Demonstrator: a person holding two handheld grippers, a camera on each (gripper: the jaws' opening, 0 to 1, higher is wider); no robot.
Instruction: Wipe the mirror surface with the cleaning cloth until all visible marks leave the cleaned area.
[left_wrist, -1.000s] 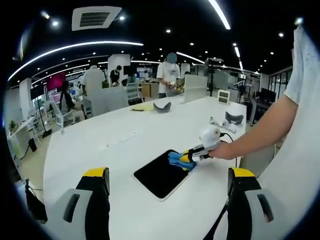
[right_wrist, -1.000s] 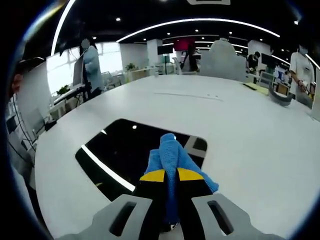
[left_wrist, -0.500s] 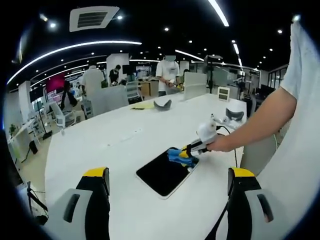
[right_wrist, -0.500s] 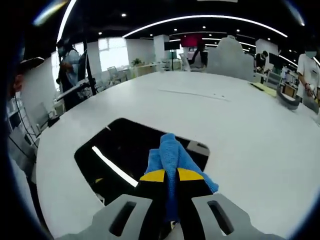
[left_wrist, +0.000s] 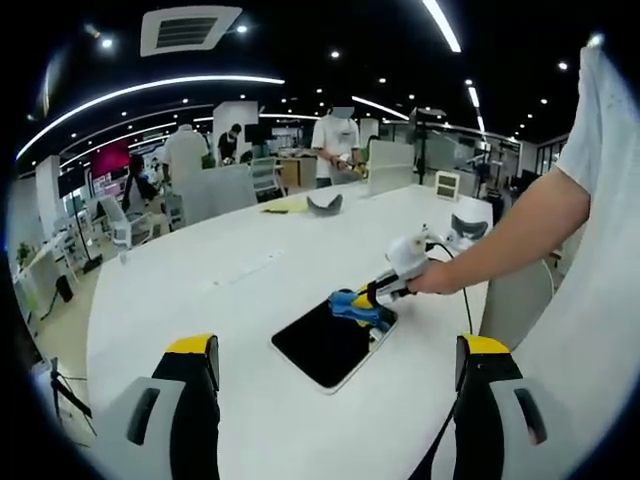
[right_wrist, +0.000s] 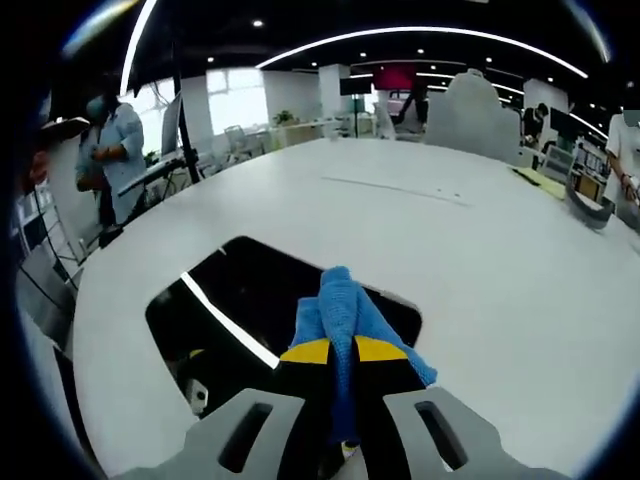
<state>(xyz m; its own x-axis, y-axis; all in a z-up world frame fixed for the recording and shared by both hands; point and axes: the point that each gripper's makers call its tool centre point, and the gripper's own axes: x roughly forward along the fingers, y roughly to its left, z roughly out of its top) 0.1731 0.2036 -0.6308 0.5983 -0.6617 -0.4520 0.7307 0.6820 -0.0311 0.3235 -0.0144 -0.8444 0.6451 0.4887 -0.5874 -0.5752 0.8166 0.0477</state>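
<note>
Cloth (right_wrist: 345, 312) on the mirror (right_wrist: 240, 310) (seemingly its edge), mirror flat on table (right_wrist: 480, 260)

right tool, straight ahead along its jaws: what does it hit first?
Probably the mirror. The right tool is shut on the blue cleaning cloth, whose tip already lies over the mirror's dark glass; beyond that, the white table. Depth is unclear.

Open-plan office, long white table (left_wrist: 250, 280), desks, ceiling strip lights (left_wrist: 150, 92)

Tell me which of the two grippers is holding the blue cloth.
The right gripper: its jaws are clamped on the blue cloth at the mirror edge. The left gripper hangs open and empty, back from the mirror.
</note>
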